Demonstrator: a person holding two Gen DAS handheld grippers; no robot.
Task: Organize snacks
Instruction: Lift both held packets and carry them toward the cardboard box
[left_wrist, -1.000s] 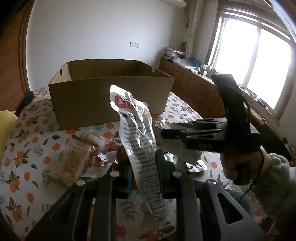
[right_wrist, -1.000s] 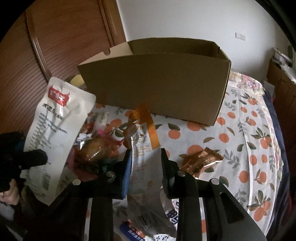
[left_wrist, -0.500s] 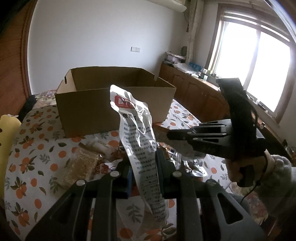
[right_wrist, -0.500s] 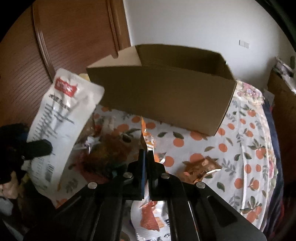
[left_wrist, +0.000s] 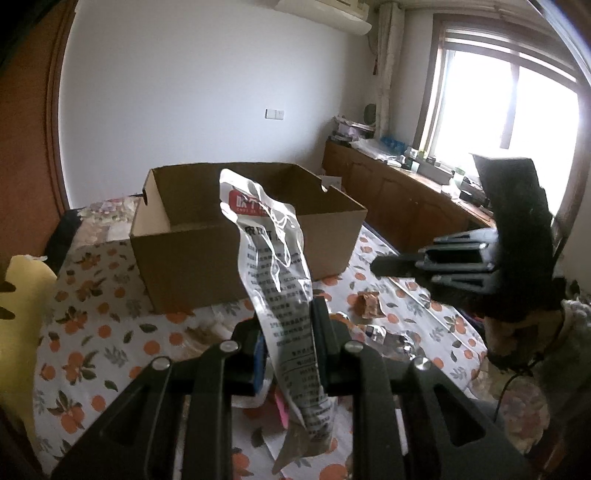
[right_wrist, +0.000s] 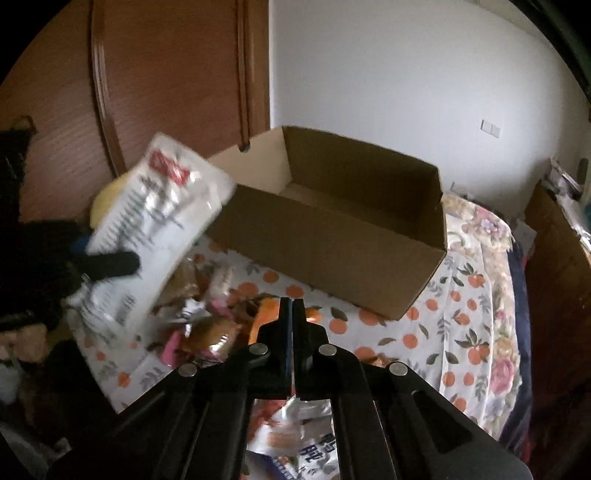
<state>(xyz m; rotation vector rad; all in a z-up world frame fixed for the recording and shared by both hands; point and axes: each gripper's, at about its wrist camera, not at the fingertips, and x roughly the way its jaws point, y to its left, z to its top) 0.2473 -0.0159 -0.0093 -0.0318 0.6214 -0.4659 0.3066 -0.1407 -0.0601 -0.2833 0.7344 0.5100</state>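
L to R, left wrist view: yellow cushion-like thing (left_wrist: 26, 295) at the far L edge, lying on the orange-print sheet (left_wrist: 85, 343). Open cardboard box (left_wrist: 207, 273) stands upright on the sheet at centre-L; what shows of its inside looks bare, floor mostly hidden. In front of the box, the left tongs (left_wrist: 286, 317) are clamped on a long silver pouch (left_wrist: 273, 258) w/ a red label and black print. Pouch stands upright thru the tongs, top leaning slightly L and overlapping the box's front wall in view, tail hanging below the pads. It's held in the air, not in the box. R of that, a small brown wrapper (left_wrist: 369, 302) and crumpled silver bits (left_wrist: 384, 336) lie on the sheet near the box's R corner. Further R the right tongs (left_wrist: 375, 265) point L, held above the sheet by a hand (left_wrist: 513, 332) in a pale fuzzy sleeve (left_wrist: 569, 354). Wood cabinet (left_wrist: 406, 210) and bright window (left_wrist: 517, 99) behind. Right wrist view: the right tongs are pressed together, pads meeting. A silver-orange packet (right_wrist: 295, 432) shows just under them, w/ an orange bit by the tips; can't tell if it's pinched. Loose snack pile (right_wrist: 210, 332) sits L of the tips, in front of the box.
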